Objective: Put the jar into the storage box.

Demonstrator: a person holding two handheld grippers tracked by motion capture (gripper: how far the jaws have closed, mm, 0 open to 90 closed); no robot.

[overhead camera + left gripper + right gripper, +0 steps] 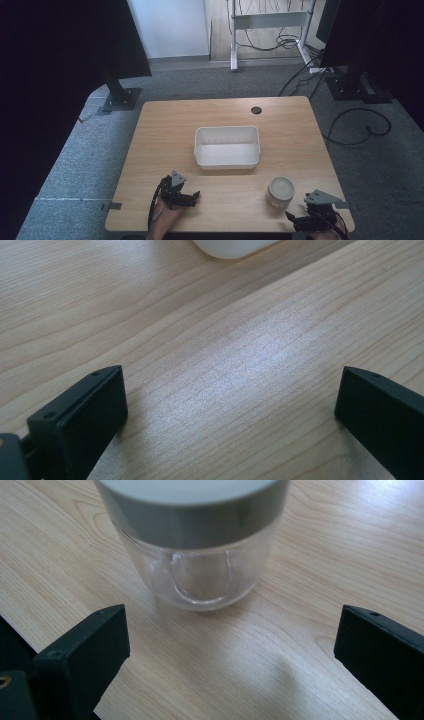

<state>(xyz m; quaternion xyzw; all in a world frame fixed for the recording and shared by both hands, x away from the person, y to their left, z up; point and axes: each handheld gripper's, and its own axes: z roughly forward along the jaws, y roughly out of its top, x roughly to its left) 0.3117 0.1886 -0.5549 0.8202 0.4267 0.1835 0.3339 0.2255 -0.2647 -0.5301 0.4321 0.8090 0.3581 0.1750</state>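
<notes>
1. Since the right gripper [230,645] points straight at it, the item in hand is taken to be the glass jar [197,555]: clear, round-bodied, grey lid [192,510], apparently empty. It stands upright on the wooden table [150,150], toward the front right, near the white tray [227,146] but apart from it.
2. Handling, as judged: rigid, smooth, likely slippery; breakable if knocked over or dropped; moderate weight for glass.
3. Hold point, as judged: across the straight side wall just under the lid, jaws on opposite sides; the rounded base would let it slip.
4. Right gripper: jaws spread wide, nothing between them, jar just ahead and untouched.
5. Left gripper [230,405]: jaws equally wide, empty, over bare wood, tray corner [232,247] beyond.
6. View comparison: the right gripper view gives the jar's transparency and wall curve; the high view gives the lid top [280,188], the tray's empty interior and both grippers' stations at the table's near edge.
</notes>
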